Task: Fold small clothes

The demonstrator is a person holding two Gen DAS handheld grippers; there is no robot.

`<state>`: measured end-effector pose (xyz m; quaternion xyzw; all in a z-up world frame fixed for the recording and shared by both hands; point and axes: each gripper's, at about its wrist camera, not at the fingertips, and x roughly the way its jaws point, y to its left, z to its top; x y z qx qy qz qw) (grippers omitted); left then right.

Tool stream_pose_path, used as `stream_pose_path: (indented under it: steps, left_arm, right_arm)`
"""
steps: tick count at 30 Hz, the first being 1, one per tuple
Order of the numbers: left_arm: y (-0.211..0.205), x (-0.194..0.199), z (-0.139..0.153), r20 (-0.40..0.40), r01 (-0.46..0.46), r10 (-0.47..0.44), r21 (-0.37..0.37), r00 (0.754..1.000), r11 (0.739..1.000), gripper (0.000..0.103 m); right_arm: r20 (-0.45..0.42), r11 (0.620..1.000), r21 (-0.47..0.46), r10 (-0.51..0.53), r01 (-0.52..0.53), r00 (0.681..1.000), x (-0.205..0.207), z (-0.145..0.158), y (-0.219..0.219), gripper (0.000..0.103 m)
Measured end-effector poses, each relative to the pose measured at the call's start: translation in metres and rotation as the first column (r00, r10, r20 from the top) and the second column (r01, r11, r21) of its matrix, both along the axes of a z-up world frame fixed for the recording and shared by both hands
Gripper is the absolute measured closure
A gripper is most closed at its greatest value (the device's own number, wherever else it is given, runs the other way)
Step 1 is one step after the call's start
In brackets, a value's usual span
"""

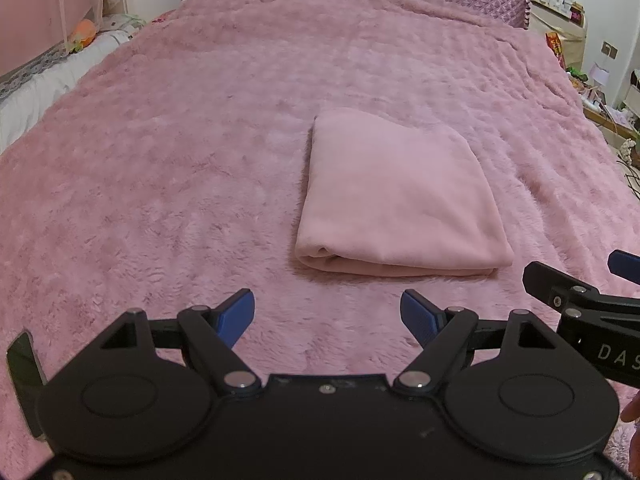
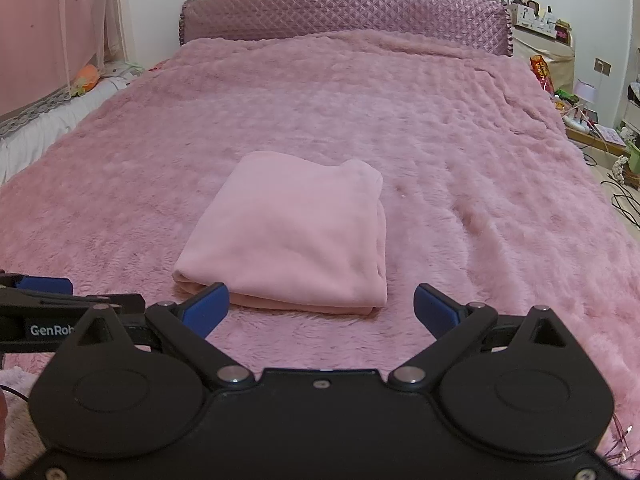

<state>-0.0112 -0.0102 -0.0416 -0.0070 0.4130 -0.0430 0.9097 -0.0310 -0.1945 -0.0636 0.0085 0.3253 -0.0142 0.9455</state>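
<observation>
Open right gripper just short of folded cloth

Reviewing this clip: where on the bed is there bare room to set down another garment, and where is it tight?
The fluffy bedspread is bare between the folded pink cloth and the quilted headboard, and on both its sides. Tight only at the near edge, where the left tool and right tool sit open before the cloth.

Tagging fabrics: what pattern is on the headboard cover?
Purple quilted diamond pattern on the headboard cover, clearest in the right wrist view.
</observation>
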Motion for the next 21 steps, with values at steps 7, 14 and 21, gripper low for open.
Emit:
stream_pose_path:
  steps: [7,14,21]
  left_arm:
    - [-0.0003,-0.0010,0.0000,0.014,0.001,-0.001,0.020,1.000,1.000,0.018]
    - [-0.0053,-0.0067,0.0005,0.052,0.009,-0.010,0.032,0.999,0.999,0.018]
    - [-0.0015,-0.0052,0.0001,0.045,0.009,-0.009,0.015,0.999,1.000,0.018]
  right_arm:
    - [-0.001,1.000,0.000,0.002,-0.002,1.000,0.0002,0.0001,0.0000,0.003]
    - [-0.006,1.000,-0.002,0.000,0.000,1.000,-0.0005,-0.0003,-0.0007,0.003]
    - [-0.007,1.000,-0.001,0.001,-0.001,1.000,-0.0002,-0.0004,-0.0006,0.003]
